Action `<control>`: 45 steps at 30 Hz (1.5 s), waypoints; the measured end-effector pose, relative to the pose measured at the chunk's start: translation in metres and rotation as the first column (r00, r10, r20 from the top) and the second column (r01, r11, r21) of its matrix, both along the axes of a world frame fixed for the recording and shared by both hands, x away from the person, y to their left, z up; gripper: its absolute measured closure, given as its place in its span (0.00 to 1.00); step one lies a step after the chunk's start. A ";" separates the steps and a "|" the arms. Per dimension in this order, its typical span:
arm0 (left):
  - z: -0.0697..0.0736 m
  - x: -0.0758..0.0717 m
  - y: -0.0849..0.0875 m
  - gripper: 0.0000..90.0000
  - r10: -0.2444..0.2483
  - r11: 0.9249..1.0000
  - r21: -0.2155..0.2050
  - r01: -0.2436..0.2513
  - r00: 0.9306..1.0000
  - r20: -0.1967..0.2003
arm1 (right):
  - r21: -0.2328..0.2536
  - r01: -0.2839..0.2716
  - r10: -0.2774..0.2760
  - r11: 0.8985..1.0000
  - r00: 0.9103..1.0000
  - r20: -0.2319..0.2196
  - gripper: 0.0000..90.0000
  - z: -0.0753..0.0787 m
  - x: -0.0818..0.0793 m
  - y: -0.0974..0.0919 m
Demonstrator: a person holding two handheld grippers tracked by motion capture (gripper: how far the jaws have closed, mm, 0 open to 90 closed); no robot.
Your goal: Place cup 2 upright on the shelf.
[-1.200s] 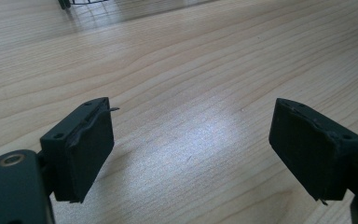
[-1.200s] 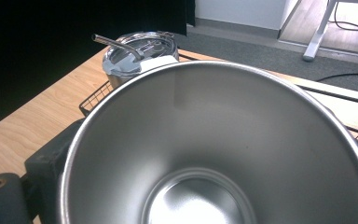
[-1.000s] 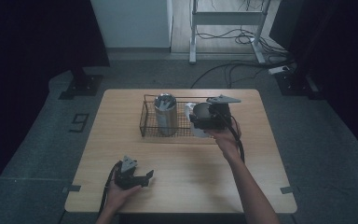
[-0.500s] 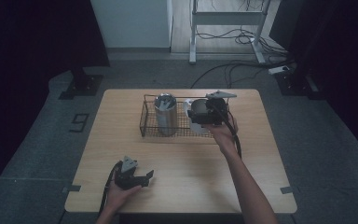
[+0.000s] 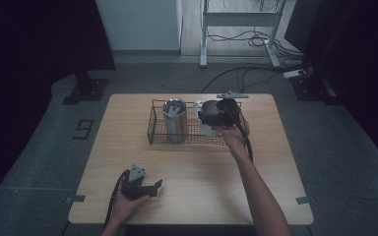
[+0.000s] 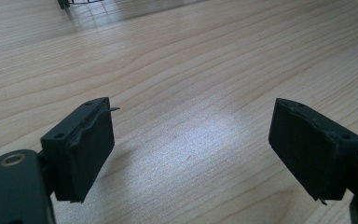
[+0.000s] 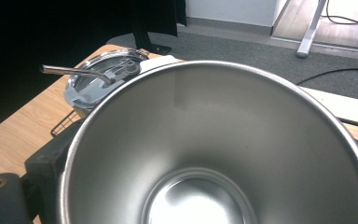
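Note:
A black wire basket stands on the far half of the wooden table. A steel tumbler with a lid and straw stands upright in its left part; in the right gripper view that tumbler is at upper left. My right gripper is shut on an open steel cup held over the basket's right part. The inside of that cup faces the right gripper camera. My left gripper rests open near the table's front left, nothing between its pads.
A white object lies in the basket under the held cup, its edge showing behind the rim. Bare tabletop lies between the two grippers. Cables and a metal stand sit on the floor beyond the table.
My right gripper has carried the cup a little farther away and leftward over the basket. The left gripper has stayed put.

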State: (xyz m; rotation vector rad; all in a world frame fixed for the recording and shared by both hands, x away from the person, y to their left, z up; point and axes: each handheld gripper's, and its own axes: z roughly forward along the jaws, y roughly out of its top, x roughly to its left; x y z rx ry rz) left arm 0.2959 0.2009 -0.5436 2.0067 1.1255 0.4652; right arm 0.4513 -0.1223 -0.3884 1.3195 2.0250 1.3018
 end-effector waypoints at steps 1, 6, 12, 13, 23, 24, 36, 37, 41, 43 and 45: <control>0.000 0.000 0.000 0.16 0.000 1.000 0.000 0.000 1.000 0.000 | -0.001 0.002 -0.002 1.000 1.000 -0.002 0.06 -0.001 0.001 0.000; 0.000 0.000 -0.001 0.16 -0.001 1.000 0.003 0.001 1.000 0.003 | -0.003 0.012 -0.012 1.000 1.000 -0.009 0.06 -0.004 0.006 -0.001; 0.000 0.000 -0.001 0.16 -0.001 1.000 0.011 0.001 1.000 0.002 | 0.000 0.019 -0.019 1.000 1.000 -0.003 0.06 -0.001 0.011 -0.003; 0.000 0.000 -0.001 0.16 -0.002 1.000 0.013 0.002 1.000 0.000 | 0.000 0.020 -0.020 1.000 1.000 0.000 0.06 0.000 0.011 -0.003; 0.000 0.000 -0.002 0.16 -0.003 1.000 0.023 0.003 1.000 0.001 | -0.017 0.029 -0.029 0.999 1.000 -0.001 0.06 -0.002 0.022 -0.001; 0.000 0.000 -0.003 0.16 -0.004 1.000 0.024 0.004 1.000 0.001 | -0.023 0.031 -0.032 0.999 0.999 -0.007 0.06 -0.003 0.025 0.000; 0.000 -0.001 -0.003 0.16 -0.004 1.000 0.028 0.004 1.000 0.001 | -0.035 0.054 -0.054 0.998 0.998 -0.018 0.06 -0.007 0.041 0.000; 0.000 -0.001 -0.003 0.16 -0.004 1.000 0.030 0.004 1.000 0.001 | -0.038 0.052 -0.053 0.998 0.998 -0.020 0.06 -0.007 0.042 0.000; 0.000 -0.001 -0.004 0.16 -0.007 0.999 0.039 0.007 1.000 0.004 | -0.041 0.061 -0.062 0.997 0.998 -0.019 0.06 -0.008 0.047 -0.001; 0.000 -0.001 -0.004 0.16 -0.006 0.999 0.040 0.006 1.000 0.006 | -0.045 0.061 -0.062 0.997 0.998 -0.020 0.06 -0.008 0.048 -0.001; 0.000 -0.001 -0.004 0.16 -0.005 0.999 0.039 0.005 1.000 0.006 | -0.048 0.065 -0.066 0.997 0.998 -0.020 0.06 -0.008 0.051 -0.001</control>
